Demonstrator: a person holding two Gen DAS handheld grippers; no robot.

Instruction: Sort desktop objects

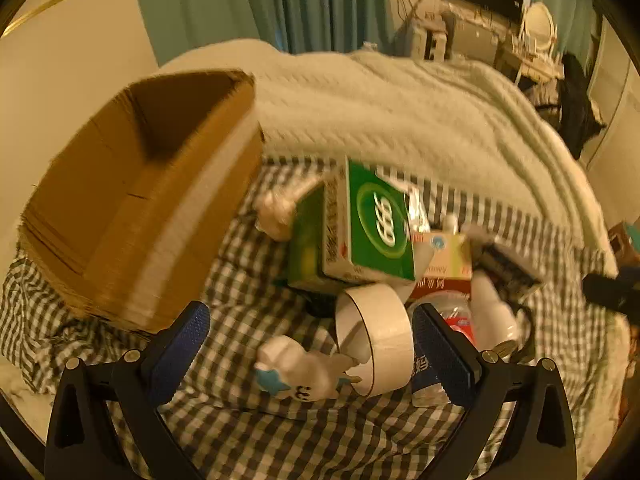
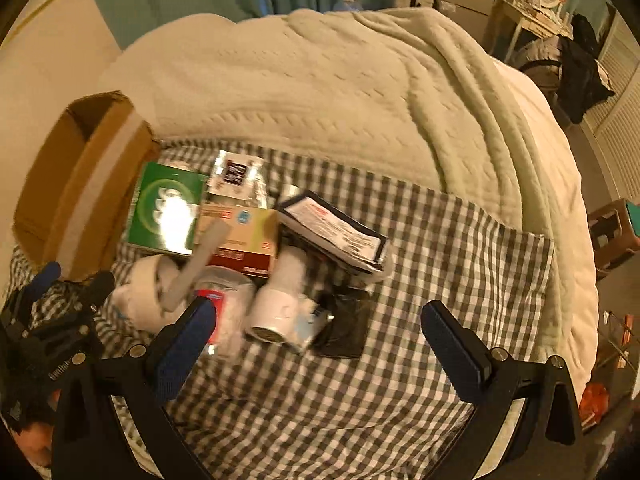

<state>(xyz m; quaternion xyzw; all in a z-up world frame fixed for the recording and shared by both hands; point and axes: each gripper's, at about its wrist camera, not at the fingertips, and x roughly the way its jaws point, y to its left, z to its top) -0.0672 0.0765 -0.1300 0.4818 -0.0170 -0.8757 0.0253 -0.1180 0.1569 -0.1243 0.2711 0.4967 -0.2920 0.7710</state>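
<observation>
Hovering over the checked cloth, the left gripper held its fingers wide apart, gripping nothing. Between them lay a roll of white tape, nearer the right finger, with a small white toy figure touching it on the near left. The roll lay on its side, its open bore facing near-left. The right gripper, likewise open and empty, hung nearer a white bottle lying with its long axis running near to far. The cardboard box, apparently empty, stood far left of the pile; the left gripper was judged the closer to it.
</observation>
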